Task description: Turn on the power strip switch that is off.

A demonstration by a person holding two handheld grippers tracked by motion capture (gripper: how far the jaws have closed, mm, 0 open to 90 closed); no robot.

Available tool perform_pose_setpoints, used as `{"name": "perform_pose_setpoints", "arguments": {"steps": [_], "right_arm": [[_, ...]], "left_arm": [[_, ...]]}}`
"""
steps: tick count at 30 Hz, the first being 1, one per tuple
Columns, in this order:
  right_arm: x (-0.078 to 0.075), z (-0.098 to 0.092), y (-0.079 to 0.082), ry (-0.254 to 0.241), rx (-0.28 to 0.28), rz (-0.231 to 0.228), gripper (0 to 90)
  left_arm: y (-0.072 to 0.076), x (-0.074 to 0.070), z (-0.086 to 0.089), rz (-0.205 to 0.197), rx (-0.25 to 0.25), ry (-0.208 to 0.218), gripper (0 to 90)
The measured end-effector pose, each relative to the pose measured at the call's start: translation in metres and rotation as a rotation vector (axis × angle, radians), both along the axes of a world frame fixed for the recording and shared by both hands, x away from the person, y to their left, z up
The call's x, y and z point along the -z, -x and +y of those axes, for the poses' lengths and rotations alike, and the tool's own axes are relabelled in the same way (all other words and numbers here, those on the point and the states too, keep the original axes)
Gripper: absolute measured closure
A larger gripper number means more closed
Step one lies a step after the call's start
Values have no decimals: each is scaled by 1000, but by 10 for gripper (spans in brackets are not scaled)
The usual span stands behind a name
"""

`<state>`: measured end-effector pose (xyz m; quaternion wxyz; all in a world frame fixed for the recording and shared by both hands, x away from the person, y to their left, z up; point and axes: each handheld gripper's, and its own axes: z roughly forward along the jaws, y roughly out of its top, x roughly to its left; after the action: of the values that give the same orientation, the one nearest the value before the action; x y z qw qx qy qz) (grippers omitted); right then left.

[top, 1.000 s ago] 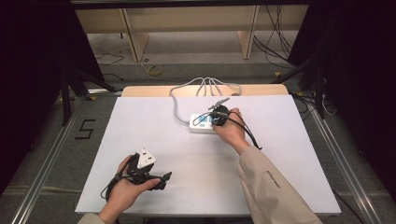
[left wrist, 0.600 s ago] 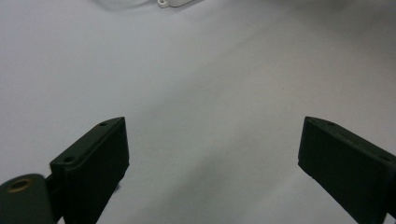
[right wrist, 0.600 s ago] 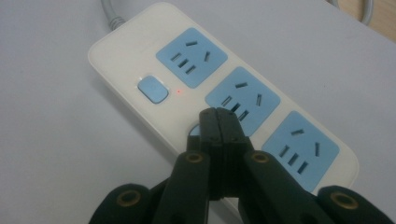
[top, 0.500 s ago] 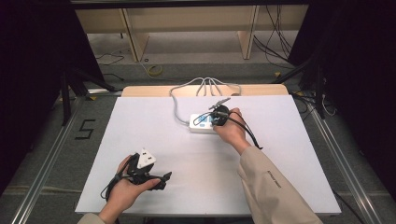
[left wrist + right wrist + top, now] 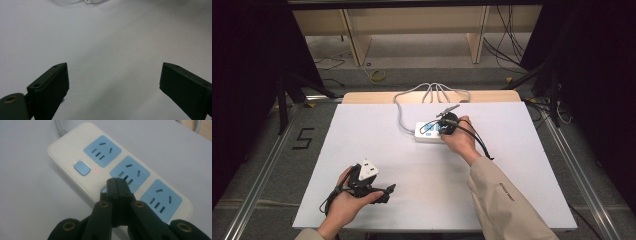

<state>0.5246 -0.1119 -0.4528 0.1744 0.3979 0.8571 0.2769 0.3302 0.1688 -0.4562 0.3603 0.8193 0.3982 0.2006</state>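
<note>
Power strip (image 5: 120, 171): white, with three blue socket panels in a row and a grey cable leaving one end; it lies flat on the white table (image 5: 362, 130), toward the far edge in the high view.
Right gripper (image 5: 115, 182): jaws pressed together with nothing between them; the joined tips sit over the power strip, on a blue switch button beside the middle socket, largely hidden under them.
Second switch (image 5: 82, 168): blue, beside the end socket of the power strip, with a small red light lit next to it.
Left gripper (image 5: 113, 75): jaws wide apart over bare table, well apart from the power strip, at the near side.
</note>
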Motion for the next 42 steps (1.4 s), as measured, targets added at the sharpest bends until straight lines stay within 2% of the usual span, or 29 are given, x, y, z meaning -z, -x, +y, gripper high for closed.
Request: {"name": "perform_pose_setpoints", "arguments": {"steps": [22, 42], "right_arm": [[1, -1, 0, -12, 4, -3, 900], [0, -2, 1, -4, 1, -15, 900]], "left_arm": [[0, 0, 1, 0, -1, 0, 86], [0, 0, 0, 1, -1, 1, 87]]}}
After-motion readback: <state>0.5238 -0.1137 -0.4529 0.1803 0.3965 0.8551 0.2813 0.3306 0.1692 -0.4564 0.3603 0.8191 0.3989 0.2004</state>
